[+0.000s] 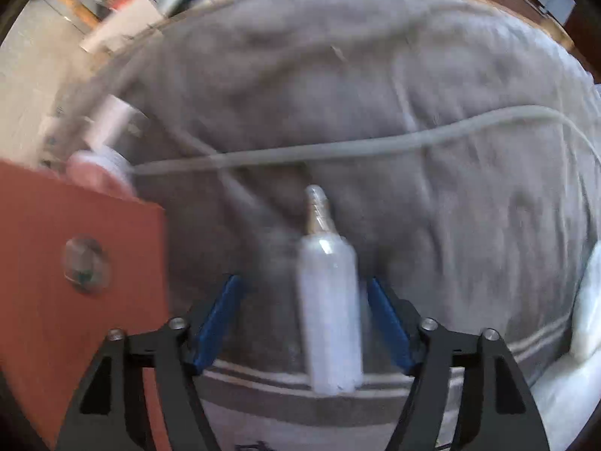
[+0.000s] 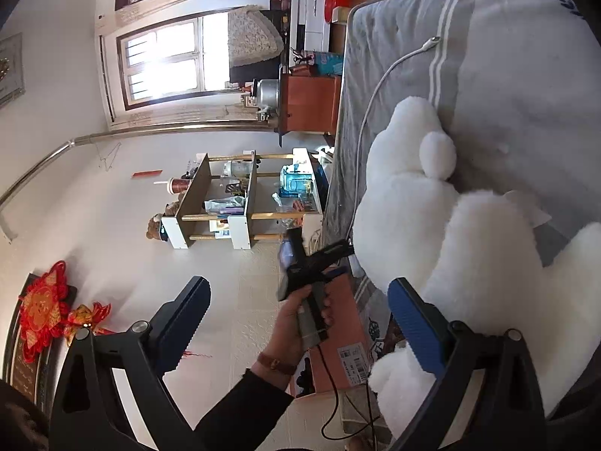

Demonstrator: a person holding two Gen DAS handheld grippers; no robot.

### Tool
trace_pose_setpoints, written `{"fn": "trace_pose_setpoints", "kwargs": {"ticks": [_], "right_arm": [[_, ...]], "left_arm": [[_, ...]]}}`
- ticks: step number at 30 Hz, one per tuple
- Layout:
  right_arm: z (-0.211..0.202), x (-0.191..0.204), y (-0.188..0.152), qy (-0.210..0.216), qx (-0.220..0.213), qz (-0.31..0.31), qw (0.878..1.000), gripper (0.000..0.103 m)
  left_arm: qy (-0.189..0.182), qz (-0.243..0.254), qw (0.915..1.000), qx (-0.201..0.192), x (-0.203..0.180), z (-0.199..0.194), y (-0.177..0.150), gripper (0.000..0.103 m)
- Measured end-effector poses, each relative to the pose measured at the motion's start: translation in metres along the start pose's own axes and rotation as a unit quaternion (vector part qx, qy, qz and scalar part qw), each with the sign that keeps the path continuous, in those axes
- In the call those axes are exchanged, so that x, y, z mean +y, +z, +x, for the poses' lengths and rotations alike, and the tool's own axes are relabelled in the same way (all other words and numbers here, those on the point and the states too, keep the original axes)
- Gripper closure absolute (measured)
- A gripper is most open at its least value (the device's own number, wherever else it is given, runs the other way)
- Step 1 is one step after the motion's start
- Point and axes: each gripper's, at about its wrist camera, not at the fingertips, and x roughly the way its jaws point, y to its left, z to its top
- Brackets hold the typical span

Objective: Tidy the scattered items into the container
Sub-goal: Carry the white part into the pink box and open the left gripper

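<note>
We see the small bottle (image 1: 328, 300) at lower centre between our left tool's (image 1: 302, 319) spread fingers, untouched, on the grey blanket (image 1: 413, 112).

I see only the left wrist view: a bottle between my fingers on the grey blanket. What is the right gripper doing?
Observer: The right gripper is open and holds nothing.
Operator: Anything close to it?
Observer: A white plush toy lies on the blanket, right beside one finger; I cannot tell whether they touch.
Operator: Anything trailing from my left hand?
Observer: A black cord hangs down from below the left hand, past the box.
</note>
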Motion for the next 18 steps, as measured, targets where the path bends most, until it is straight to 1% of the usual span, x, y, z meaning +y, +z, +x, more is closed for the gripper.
{"fn": "trace_pose_setpoints", "kwargs": {"ticks": [1, 2, 3, 6, 9, 10, 11, 12, 15, 16, 18], "right_arm": [[0.000, -0.001, 0.000, 0.001, -0.001, 0.001, 1.000, 0.007], [0.000, -0.001, 0.000, 0.001, -0.002, 0.001, 1.000, 0.007], [0.000, -0.001, 0.000, 0.002, -0.002, 0.001, 1.000, 0.007], [0.000, -0.001, 0.000, 0.003, 0.002, 0.001, 1.000, 0.007], [-0.001, -0.002, 0.000, 0.008, 0.002, 0.006, 1.000, 0.007], [-0.002, -0.002, 0.001, 0.010, 0.000, 0.009, 1.000, 0.007], [-0.002, -0.003, 0.001, 0.012, -0.002, 0.012, 1.000, 0.007], [-0.004, -0.004, 0.001, 0.013, -0.004, 0.015, 1.000, 0.007], [-0.006, -0.003, -0.001, 0.013, -0.009, 0.020, 1.000, 0.007], [-0.006, -0.002, -0.002, 0.013, -0.010, 0.021, 1.000, 0.007], [-0.006, 0.001, -0.004, 0.011, -0.010, 0.021, 1.000, 0.007]], "left_arm": [[-0.021, -0.002, 0.9998, -0.005, 0.001, -0.003, -0.002, 0.080], [-0.025, 0.000, 0.9997, 0.000, 0.001, -0.006, -0.002, 0.080], [-0.020, 0.007, 0.9998, 0.002, 0.000, -0.012, -0.001, 0.080], [-0.032, 0.027, 0.9991, -0.001, 0.004, -0.045, -0.004, 0.080], [-0.045, 0.047, 0.9974, -0.029, 0.019, -0.105, -0.014, 0.080], [-0.048, 0.053, 0.9965, -0.042, 0.030, -0.132, -0.020, 0.080], [-0.044, 0.058, 0.9956, -0.059, 0.042, -0.157, -0.027, 0.080], [-0.032, 0.064, 0.9942, -0.080, 0.060, -0.185, -0.036, 0.080], [0.007, 0.060, 0.9920, -0.111, 0.107, -0.242, -0.061, 0.080], [0.026, 0.053, 0.9911, -0.119, 0.127, -0.259, -0.069, 0.080], [0.067, 0.046, 0.9873, -0.137, 0.165, -0.279, -0.075, 0.079]]}}
